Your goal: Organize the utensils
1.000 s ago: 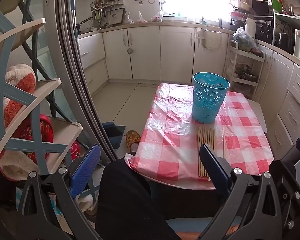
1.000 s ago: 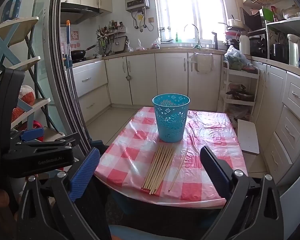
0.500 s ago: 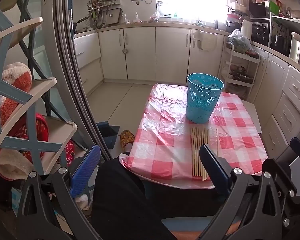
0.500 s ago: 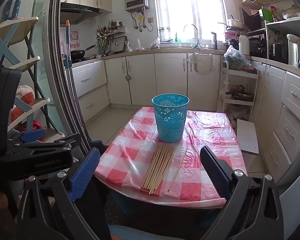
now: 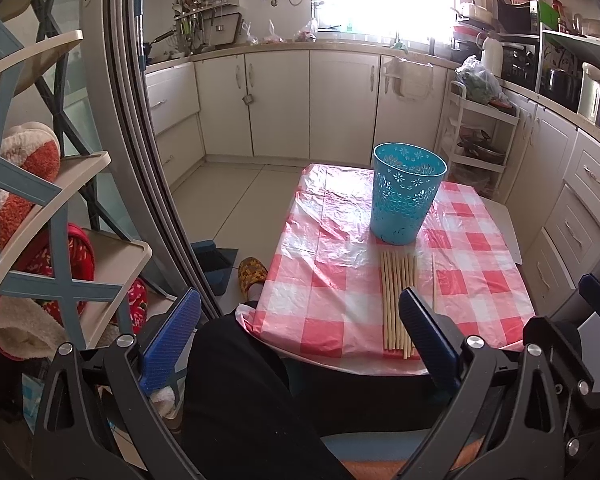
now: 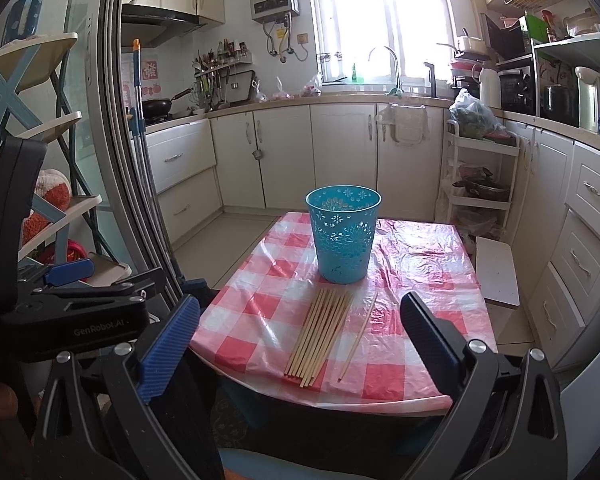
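A bundle of wooden chopsticks [image 6: 320,336] lies on the red-and-white checked table [image 6: 260,304], with one single chopstick [image 6: 360,336] apart to its right. A blue perforated basket [image 6: 343,234] stands upright just behind them. The bundle [image 5: 396,300], the single chopstick [image 5: 433,280] and the basket [image 5: 406,198] also show in the left wrist view. My left gripper [image 5: 300,336] is open and empty, short of the table's near edge. My right gripper [image 6: 300,340] is open and empty, also short of the near edge.
A shelf rack with slippers [image 5: 32,216] and a sliding door frame [image 5: 148,160] stand at the left. Kitchen cabinets [image 6: 340,152] run along the back and right. A white trolley [image 6: 480,176] stands behind the table. A dark-clothed leg [image 5: 236,380] is below the left gripper.
The left gripper has swung slightly, so the table and basket sit a little further left in its view. The right gripper has barely moved. Both stay open.
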`<state>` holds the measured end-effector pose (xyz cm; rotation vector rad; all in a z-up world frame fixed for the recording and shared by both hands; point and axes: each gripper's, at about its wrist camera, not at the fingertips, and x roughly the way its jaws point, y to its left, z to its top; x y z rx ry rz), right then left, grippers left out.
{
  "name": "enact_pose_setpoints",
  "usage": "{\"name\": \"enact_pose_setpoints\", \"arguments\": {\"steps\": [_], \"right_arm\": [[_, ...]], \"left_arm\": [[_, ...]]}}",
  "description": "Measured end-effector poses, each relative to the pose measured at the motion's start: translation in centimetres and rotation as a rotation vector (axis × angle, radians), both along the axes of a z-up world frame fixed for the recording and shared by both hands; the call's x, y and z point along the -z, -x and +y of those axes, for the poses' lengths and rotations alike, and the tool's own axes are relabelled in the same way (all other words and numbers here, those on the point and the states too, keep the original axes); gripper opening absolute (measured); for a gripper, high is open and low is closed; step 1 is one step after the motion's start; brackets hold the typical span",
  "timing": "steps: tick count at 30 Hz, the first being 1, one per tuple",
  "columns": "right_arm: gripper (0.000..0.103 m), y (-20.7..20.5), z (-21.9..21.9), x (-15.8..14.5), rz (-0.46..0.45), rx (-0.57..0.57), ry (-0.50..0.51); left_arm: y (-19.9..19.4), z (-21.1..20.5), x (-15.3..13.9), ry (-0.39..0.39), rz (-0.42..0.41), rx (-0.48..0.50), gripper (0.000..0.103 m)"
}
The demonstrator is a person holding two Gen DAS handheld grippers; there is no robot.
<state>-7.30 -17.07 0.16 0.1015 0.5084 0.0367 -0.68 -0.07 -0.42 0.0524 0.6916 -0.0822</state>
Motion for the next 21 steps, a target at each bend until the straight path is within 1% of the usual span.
{"name": "enact_pose_setpoints", "arguments": {"steps": [8,21], "right_arm": [[0.096,-0.57,-0.3,0.46,0.011,0.003,-0.002],[0.096,-0.57,-0.24,0.4,0.012,0.003,0.0]], "left_arm": [[-0.25,-0.14,0.07,0.0,0.002,-0.001,0.095],[-0.13,-0.38,0.08,-0.001,0.0,-0.001,0.095]]}}
